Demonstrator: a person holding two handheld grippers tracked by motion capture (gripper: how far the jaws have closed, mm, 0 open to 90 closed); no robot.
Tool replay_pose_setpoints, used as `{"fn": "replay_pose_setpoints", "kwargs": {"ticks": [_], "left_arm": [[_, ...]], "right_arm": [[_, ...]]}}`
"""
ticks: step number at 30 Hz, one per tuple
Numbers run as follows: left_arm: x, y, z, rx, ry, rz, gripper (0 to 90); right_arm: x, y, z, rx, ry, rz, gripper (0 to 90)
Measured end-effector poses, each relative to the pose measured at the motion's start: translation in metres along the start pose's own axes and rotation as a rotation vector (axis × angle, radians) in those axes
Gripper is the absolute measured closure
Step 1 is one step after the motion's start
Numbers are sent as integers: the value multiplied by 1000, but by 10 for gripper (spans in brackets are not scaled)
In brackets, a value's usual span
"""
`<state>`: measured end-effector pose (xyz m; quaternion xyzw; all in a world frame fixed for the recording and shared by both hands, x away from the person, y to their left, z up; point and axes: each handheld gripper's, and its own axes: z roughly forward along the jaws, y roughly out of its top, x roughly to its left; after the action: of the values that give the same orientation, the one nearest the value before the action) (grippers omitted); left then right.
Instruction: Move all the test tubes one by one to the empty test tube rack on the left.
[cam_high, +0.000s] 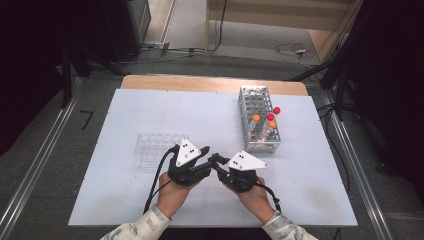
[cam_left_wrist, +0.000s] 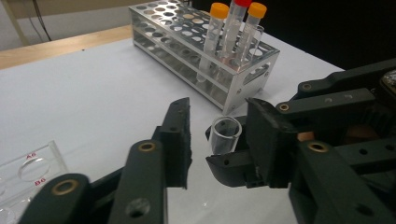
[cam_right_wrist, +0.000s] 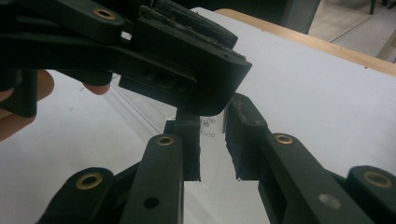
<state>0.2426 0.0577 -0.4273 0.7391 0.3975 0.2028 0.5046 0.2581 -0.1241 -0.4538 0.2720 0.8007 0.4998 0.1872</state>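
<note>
A short clear tube (cam_left_wrist: 224, 133) without a cap stands upright between both pairs of jaws, above the white table (cam_high: 150, 110). My right gripper (cam_high: 218, 164) is shut on its lower part, where printed marks show on the tube (cam_right_wrist: 208, 129) between the right gripper (cam_right_wrist: 212, 149) jaws. My left gripper (cam_left_wrist: 217, 122) reaches in from the other side and straddles the tube's open top. Its right pad lies against the glass, while a gap shows at the left pad. In the high view the left gripper (cam_high: 210, 160) meets the right one tip to tip near the table's front.
A metal tube rack (cam_high: 248, 100) stands at the back right with several capped tubes, orange (cam_high: 256, 118) and red (cam_high: 276, 110), close beyond the grippers (cam_left_wrist: 219, 10). A clear well plate (cam_high: 160, 145) lies left of the hands.
</note>
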Motion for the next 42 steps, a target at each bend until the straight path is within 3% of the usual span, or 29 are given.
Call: {"fn": "replay_pose_setpoints", "kwargs": {"ticks": [6, 14, 20, 25, 32, 42], "left_arm": [[-2, 0, 0, -2, -10, 7, 756], [-1, 1, -2, -5, -15, -1, 773], [5, 4, -9, -30, -11, -26, 773], [11, 6, -16, -52, -4, -51, 774], [20, 13, -31, -100, 18, -79, 773], [45, 19, -58, -154, 95, -125, 773]], "right_arm": [[1, 0, -1, -5, -3, -7, 732], [1, 1, -2, -6, 4, -7, 720], [-4, 1, -8, -7, 54, 5, 502], [-10, 0, -17, -14, 67, 14, 449], [-17, -4, -28, -4, 90, 17, 381], [-32, -12, -45, 8, 55, 46, 353]]}}
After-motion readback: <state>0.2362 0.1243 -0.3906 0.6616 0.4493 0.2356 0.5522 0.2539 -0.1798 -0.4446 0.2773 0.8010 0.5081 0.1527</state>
